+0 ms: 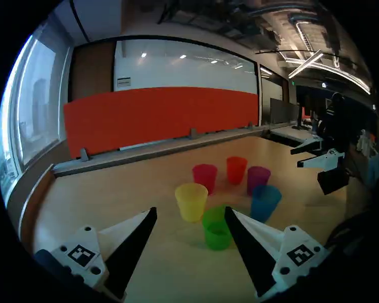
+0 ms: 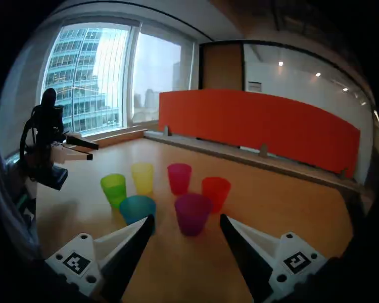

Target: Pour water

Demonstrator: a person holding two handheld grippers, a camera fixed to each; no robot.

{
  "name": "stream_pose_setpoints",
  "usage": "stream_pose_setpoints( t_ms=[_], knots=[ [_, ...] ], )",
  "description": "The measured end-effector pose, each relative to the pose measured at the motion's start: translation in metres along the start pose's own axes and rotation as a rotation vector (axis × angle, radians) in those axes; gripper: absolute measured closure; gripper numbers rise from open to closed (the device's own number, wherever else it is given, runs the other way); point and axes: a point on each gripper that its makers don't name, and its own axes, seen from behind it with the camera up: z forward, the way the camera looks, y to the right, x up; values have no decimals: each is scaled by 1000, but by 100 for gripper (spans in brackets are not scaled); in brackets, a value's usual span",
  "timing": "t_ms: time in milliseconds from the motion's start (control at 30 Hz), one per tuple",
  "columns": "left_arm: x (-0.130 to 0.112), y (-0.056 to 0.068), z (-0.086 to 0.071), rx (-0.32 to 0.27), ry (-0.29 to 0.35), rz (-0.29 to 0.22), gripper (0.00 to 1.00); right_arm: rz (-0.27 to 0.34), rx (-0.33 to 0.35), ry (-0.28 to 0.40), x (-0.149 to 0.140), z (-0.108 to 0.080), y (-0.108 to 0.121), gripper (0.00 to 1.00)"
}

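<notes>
Several coloured plastic cups stand grouped on a wooden table (image 1: 139,197). In the left gripper view my left gripper (image 1: 189,214) is open, with the green cup (image 1: 217,228) just ahead between its fingertips and the yellow cup (image 1: 191,201) behind it. Farther off stand the blue cup (image 1: 265,202), pink cup (image 1: 205,178), orange cup (image 1: 236,169) and purple cup (image 1: 257,179). At the right hangs the other gripper (image 1: 323,160). In the right gripper view my right gripper (image 2: 186,222) is open above the table, the purple cup (image 2: 192,213) just ahead and the blue cup (image 2: 137,208) by its left finger.
An orange divider panel (image 1: 159,118) runs along the table's far edge. Large windows (image 2: 88,81) lie beyond the table. The left gripper (image 2: 63,149) shows at the left of the right gripper view. Bare tabletop (image 2: 290,202) stretches around the cups.
</notes>
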Motion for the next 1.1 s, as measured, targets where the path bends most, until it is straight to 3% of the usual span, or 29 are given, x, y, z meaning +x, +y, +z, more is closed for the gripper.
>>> stream_pose_setpoints(
  t_ms=[200,467,700,900,1100],
  knots=[
    [21,-6,-5,72,86,-5,0,0,-132,104,26,-4,25,0],
    [46,-16,-16,160,192,-22,0,25,-273,184,46,-12,57,0],
    [58,-24,-24,223,253,-48,0,49,-411,275,66,-30,84,0],
    [67,-38,-35,308,308,-72,0,66,-543,312,68,-46,108,0],
    [72,-47,-44,381,335,-57,0,83,-610,337,72,-60,116,0]
  ],
)
